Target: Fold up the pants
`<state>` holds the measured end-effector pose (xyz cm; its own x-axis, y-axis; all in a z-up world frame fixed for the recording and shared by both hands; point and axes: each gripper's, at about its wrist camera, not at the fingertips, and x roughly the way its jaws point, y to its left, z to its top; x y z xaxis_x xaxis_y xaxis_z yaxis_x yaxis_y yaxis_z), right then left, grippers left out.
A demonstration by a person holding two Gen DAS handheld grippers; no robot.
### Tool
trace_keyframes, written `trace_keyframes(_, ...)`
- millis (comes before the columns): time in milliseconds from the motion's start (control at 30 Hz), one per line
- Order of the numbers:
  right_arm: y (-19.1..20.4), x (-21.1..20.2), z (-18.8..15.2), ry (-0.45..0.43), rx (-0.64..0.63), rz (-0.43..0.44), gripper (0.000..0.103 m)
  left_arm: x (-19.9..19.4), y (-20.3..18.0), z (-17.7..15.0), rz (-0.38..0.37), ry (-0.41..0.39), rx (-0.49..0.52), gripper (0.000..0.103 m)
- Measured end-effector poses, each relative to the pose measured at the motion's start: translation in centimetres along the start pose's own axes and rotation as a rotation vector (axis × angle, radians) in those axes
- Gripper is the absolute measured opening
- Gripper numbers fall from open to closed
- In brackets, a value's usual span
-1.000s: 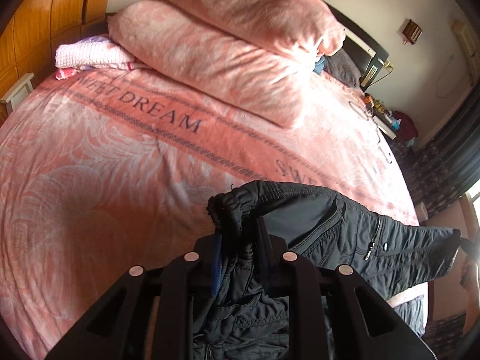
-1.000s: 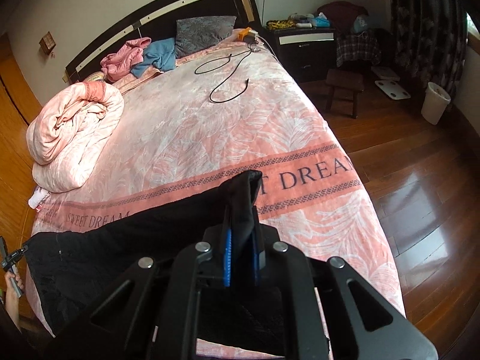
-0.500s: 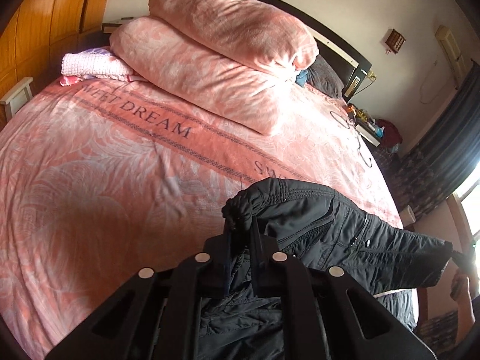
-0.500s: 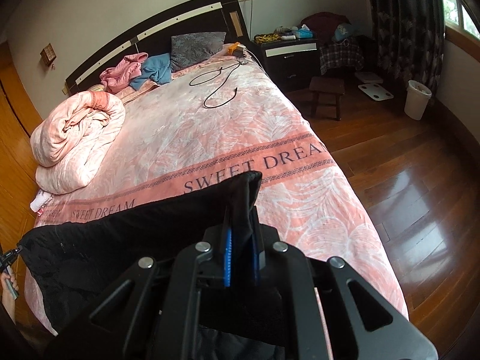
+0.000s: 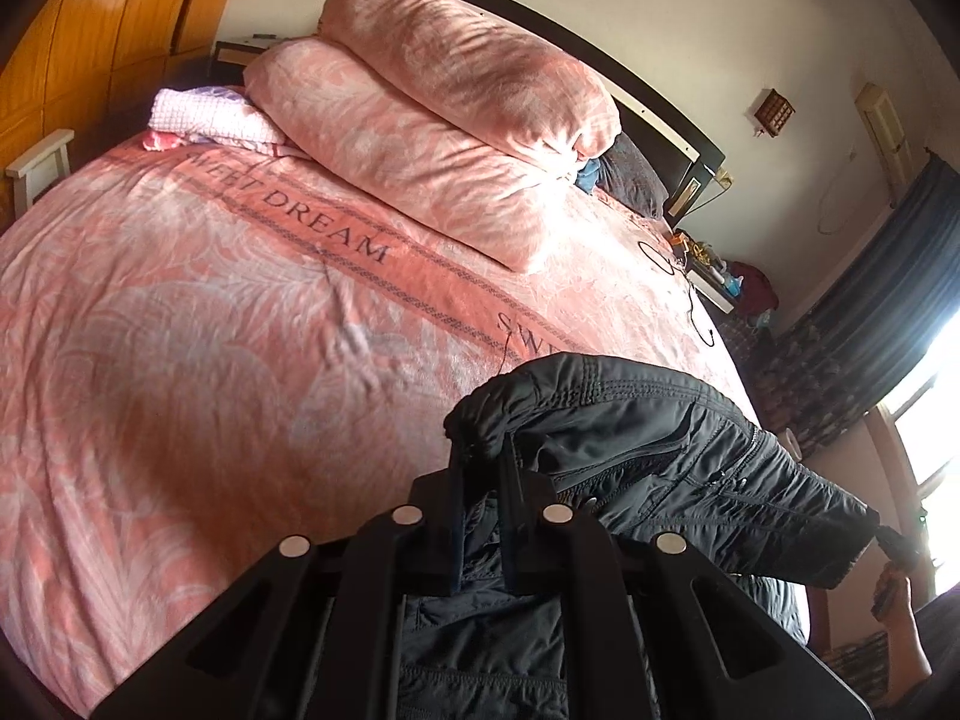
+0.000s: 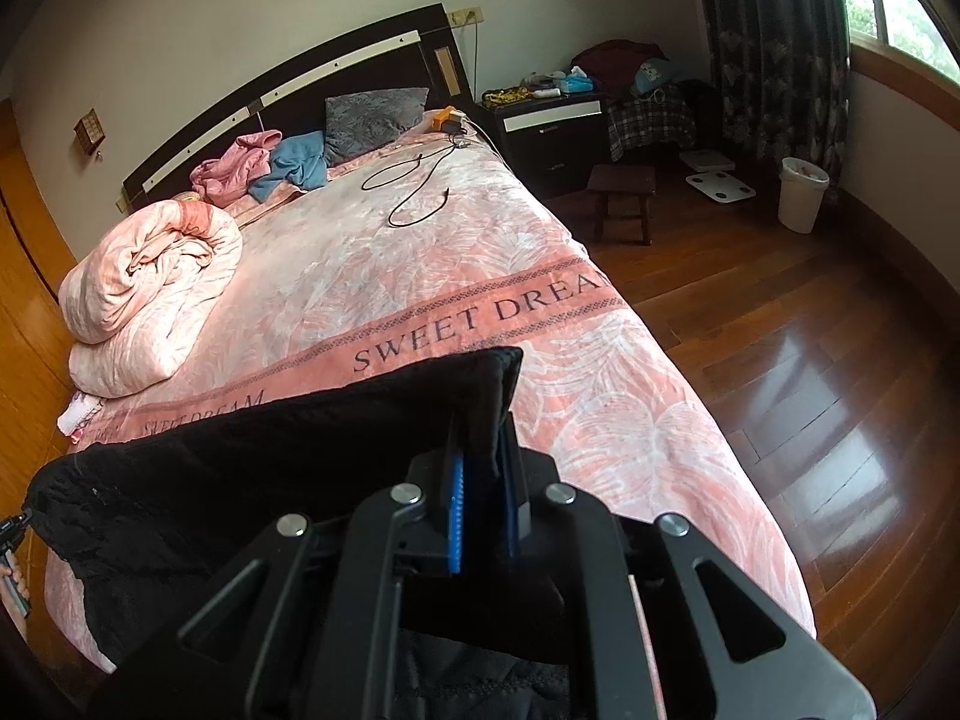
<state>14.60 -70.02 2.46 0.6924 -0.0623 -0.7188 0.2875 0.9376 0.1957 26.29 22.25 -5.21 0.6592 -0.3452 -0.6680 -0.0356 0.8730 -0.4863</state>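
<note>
Black padded pants [image 5: 678, 450] hang stretched between my two grippers above the near edge of the pink bed [image 5: 210, 330]. My left gripper [image 5: 483, 456] is shut on one bunched corner of the waistband. My right gripper [image 6: 483, 438] is shut on the other corner of the pants [image 6: 270, 462], with blue pads gripping the cloth. The rest of the pants drops below both grippers and is partly hidden by them.
A rolled pink duvet [image 5: 444, 132] lies at the bed's far side, with folded cloth [image 5: 198, 117] beside it. A black cable [image 6: 414, 192], pillow [image 6: 372, 120] and clothes [image 6: 264, 171] lie near the headboard. Nightstand [image 6: 546, 126], stool [image 6: 621, 198] and bin [image 6: 801, 195] stand on the wooden floor.
Both grippers have lifted the pants higher and tilted upward, so more of the bed and room shows. The grips have not changed.
</note>
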Motion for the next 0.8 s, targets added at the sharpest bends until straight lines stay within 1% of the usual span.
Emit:
trace_keyframes(333, -1.7, -2.6, -4.4, -0.017, 0.049, -0.020, 0.009, -2.5, 1.8, -3.3, -0.032, -0.006, -0.032, 0.008)
trace_keyframes(467, -2.4, -3.6, -6.3, -0.026, 0.075, -0.016, 0.009, -3.3, 2.3, -4.6, -0.041, -0.003, -0.040, 0.008)
trace_keyframes(800, -2.8, -5.9, -9.9, -0.039, 0.079, -0.037, 0.009, -4.8, 3.7, -8.1, -0.059, 0.015, -0.038, 0.008)
